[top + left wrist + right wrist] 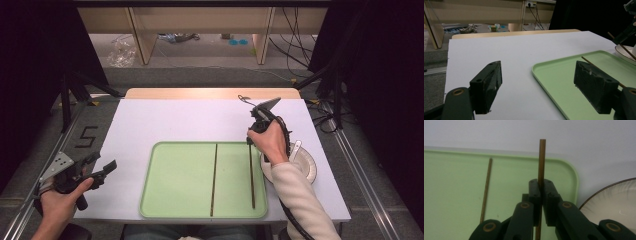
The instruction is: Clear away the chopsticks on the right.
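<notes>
A pale green tray (180,180) lies on the white table near its front edge. One brown chopstick (214,180) rests along the tray's middle. A second chopstick (251,175) runs along the tray's right side, and my right gripper (249,139) is shut on its far end, pointing down. In the right gripper view the jaws (541,182) pinch this chopstick (542,160), with the other chopstick (486,187) to the left on the tray (454,195). My left gripper (102,164) is held open beside the table's left front corner, with nothing between its fingers (537,67).
A white bowl (305,167) with a dark rim and a white spoon (295,148) sits just right of the tray, under the right wrist. Bare white table stretches behind and left of the tray. Cables and wooden furniture legs lie on the floor beyond.
</notes>
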`<state>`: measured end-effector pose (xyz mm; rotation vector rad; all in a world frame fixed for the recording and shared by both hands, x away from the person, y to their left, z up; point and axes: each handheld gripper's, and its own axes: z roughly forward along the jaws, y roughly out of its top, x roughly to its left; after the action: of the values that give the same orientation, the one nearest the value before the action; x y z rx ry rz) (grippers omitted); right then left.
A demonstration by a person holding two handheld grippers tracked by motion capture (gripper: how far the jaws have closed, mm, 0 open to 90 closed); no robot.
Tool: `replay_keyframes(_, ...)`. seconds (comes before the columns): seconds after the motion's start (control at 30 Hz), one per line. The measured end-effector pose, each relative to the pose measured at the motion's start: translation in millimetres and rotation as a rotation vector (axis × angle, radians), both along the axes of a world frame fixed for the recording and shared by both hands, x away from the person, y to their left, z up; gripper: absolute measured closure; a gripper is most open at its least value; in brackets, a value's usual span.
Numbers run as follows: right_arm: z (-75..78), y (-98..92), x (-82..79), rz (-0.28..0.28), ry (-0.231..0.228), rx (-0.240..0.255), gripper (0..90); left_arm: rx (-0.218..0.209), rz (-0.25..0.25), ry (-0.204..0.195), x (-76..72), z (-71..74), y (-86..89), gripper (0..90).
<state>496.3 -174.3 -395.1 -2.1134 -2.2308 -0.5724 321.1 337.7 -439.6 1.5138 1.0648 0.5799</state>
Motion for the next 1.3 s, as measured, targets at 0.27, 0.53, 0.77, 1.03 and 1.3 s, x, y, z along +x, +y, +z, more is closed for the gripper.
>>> replay_keyframes(0.27, -3.1, 3.0, 0.4, -0.026, 0.077, -0.008, 87.4, -0.001, 0.001, 0.001, -0.2, 0.1, -0.2, 22.6)
replay_keyframes(0.53, -9.1, 4.3, 1.1, -0.031, 0.099, -0.027, 87.3, 0.0, 0.001, 0.0, 0.0, 0.0, -0.2, 22.7)
replay_keyframes(0.77, -10.4, 5.2, 1.0, -0.034, 0.113, -0.028, 87.3, 0.0, 0.0, 0.0, 0.0, -0.1, -0.1, 22.7)
replay_keyframes(1.03, -17.2, 3.8, 1.3, 0.005, 0.15, -0.067, 87.3, -0.001, 0.0, 0.001, -0.1, 0.0, -0.1, 22.7)
replay_keyframes(1.3, -32.7, 6.4, 4.4, -0.018, 0.176, -0.091, 87.3, 0.0, 0.001, 0.002, -0.1, 0.0, 0.0, 22.7)
